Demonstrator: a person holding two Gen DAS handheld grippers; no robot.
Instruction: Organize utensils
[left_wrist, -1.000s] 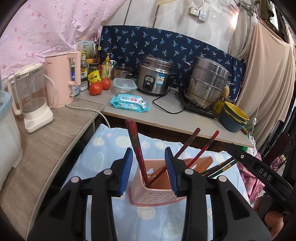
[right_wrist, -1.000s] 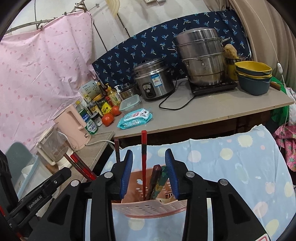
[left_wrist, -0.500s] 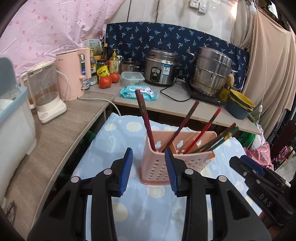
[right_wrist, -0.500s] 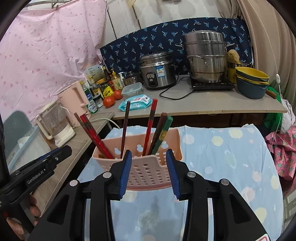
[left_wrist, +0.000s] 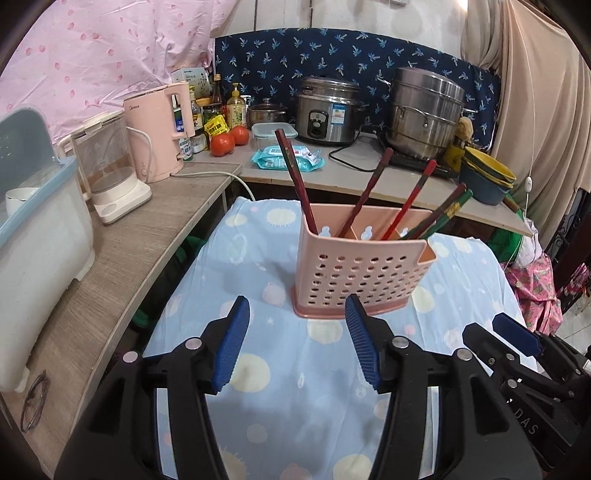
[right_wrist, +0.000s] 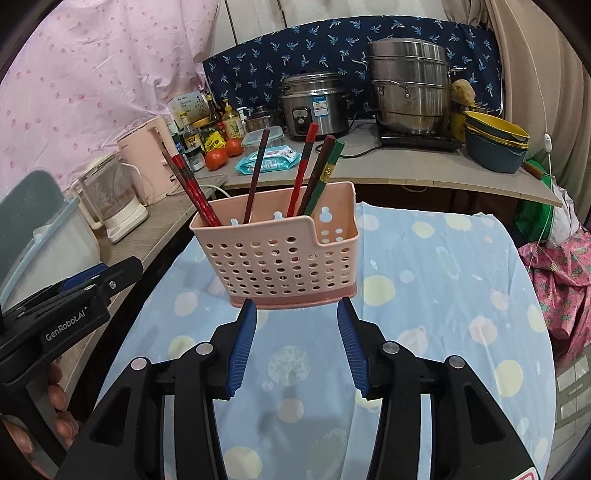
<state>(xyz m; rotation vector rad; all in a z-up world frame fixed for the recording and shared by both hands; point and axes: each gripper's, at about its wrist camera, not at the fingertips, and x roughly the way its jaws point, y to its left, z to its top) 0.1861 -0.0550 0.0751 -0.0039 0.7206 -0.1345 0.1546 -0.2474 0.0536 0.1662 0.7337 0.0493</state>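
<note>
A pink perforated utensil holder (left_wrist: 360, 271) stands upright on the blue spotted tablecloth (left_wrist: 258, 398); it also shows in the right wrist view (right_wrist: 280, 254). Several red, brown and green chopsticks (left_wrist: 406, 201) lean in its compartments, also seen in the right wrist view (right_wrist: 306, 173). My left gripper (left_wrist: 295, 314) is open and empty, just short of the holder's base. My right gripper (right_wrist: 293, 314) is open and empty, its tips close to the holder's base. Each gripper shows in the other's view, the right one (left_wrist: 517, 336) and the left one (right_wrist: 92, 280).
A wooden counter (left_wrist: 122, 258) on the left carries a pink kettle (left_wrist: 159, 129), a blender jug (left_wrist: 110, 166) and a white appliance (left_wrist: 33, 229). The back shelf (left_wrist: 369, 177) holds tomatoes (left_wrist: 223, 144), wipes, a rice cooker (left_wrist: 328, 110), a steel steamer (left_wrist: 424, 114) and stacked bowls (left_wrist: 487, 181).
Both grippers have drawn back from the holder and risen away from it, so it now stands in full view in front of them. The chopsticks stay in the holder.
</note>
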